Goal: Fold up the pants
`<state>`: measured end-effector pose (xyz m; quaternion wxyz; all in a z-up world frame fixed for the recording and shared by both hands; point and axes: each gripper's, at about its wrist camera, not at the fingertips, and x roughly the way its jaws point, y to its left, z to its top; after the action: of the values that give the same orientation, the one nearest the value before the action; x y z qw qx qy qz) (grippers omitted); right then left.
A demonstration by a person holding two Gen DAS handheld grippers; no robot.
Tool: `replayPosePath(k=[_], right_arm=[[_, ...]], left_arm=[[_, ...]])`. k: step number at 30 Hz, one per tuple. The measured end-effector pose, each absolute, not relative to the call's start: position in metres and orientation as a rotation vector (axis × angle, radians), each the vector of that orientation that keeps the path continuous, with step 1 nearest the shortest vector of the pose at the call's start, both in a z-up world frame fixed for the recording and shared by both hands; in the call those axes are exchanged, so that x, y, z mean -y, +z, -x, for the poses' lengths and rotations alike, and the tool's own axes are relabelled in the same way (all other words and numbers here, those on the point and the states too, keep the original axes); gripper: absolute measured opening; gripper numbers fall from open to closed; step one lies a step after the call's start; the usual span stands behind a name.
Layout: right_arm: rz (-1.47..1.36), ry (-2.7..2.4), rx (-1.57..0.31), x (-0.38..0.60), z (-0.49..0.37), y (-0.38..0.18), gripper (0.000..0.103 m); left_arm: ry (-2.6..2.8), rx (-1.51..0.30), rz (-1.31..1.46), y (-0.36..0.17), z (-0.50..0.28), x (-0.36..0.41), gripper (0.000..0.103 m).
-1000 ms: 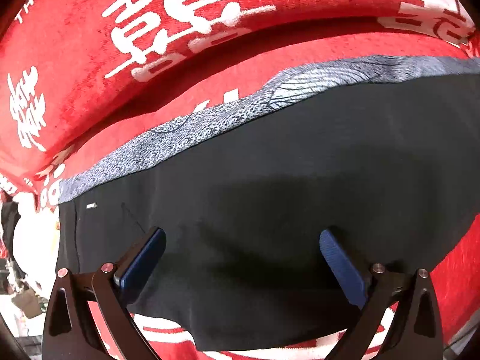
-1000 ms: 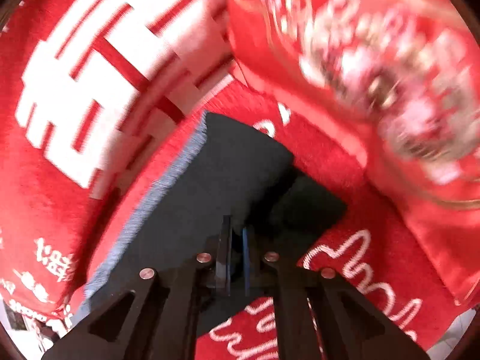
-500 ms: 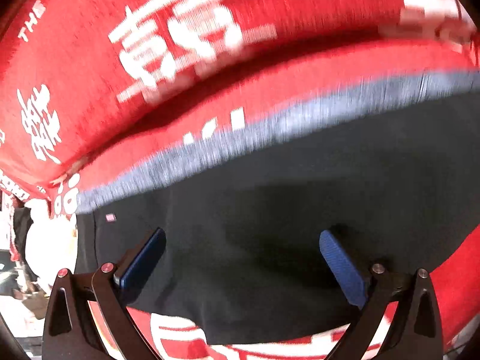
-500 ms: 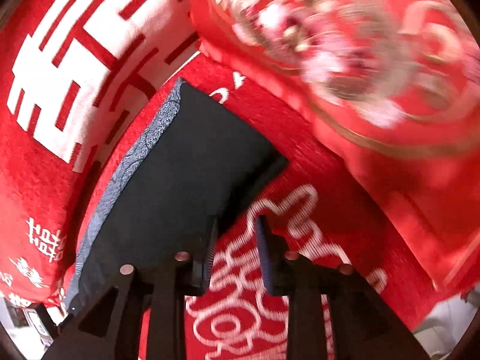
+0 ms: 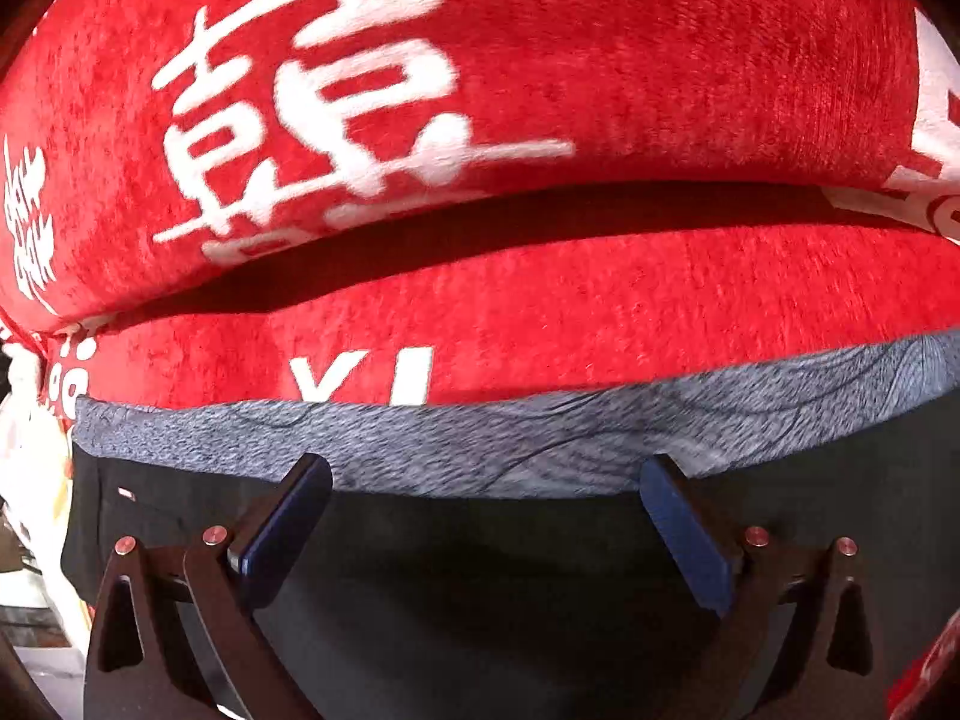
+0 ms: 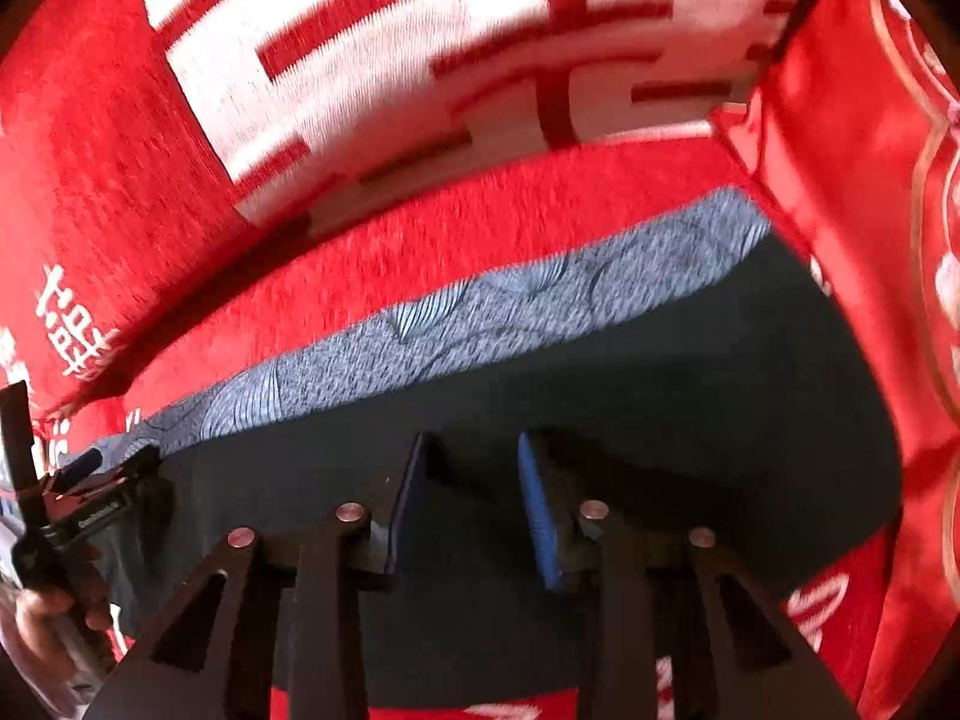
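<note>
Pants (image 6: 600,396) now released: right claw (image 6: 474,498) has let go, parted; left claw (image 5: 480,516) wide, empty above waistband (image 5: 480,444); fold looks nearly finished.

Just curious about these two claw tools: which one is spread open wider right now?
The left gripper: its blue pads stand far apart over the black pants. The right gripper leaves only a narrow gap.
</note>
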<state>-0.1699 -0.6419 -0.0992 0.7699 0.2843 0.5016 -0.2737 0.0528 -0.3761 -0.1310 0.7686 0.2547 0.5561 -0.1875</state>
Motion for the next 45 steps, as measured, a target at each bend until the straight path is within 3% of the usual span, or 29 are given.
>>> replayPosePath(k=[6, 9, 14, 18, 27, 33, 38, 45], right_arm=[[-0.729, -0.64, -1.08, 0.645, 0.207, -0.08, 0.036], [-0.708, -0.504, -1.067, 0.609, 0.194, -0.068, 0.036], [-0.542, -0.338, -1.226, 0.532, 0.151, -0.095, 0.04], [-0.343, -0.348, -1.213, 0.503, 0.158, -0.094, 0.041], [-0.531, -0.397, -1.23, 0.517, 0.175, -0.084, 0.042], [-0.56, -0.374, -1.318, 0.485, 0.188, -0.08, 0.051], [-0.544, -0.42, -1.312, 0.463, 0.201, -0.07, 0.053], [-0.528, -0.412, -1.255, 0.424, 0.205, -0.035, 0.066]], left_arm=[[-0.364, -1.198, -0.597, -0.1, -0.047, 0.34, 0.103], [-0.348, -1.251, -0.653, -0.111, -0.024, 0.325, 0.103], [-0.278, -1.244, -0.595, -0.121, 0.005, 0.301, 0.103], [-0.308, -1.252, -0.646, -0.117, 0.014, 0.298, 0.103], [-0.309, -1.287, -0.63, -0.101, 0.031, 0.282, 0.103], [-0.328, -1.304, -0.59, -0.091, 0.048, 0.252, 0.103], [-0.32, -1.32, -0.541, -0.074, 0.058, 0.213, 0.103], [-0.31, -1.297, -0.473, -0.034, 0.08, 0.154, 0.103]])
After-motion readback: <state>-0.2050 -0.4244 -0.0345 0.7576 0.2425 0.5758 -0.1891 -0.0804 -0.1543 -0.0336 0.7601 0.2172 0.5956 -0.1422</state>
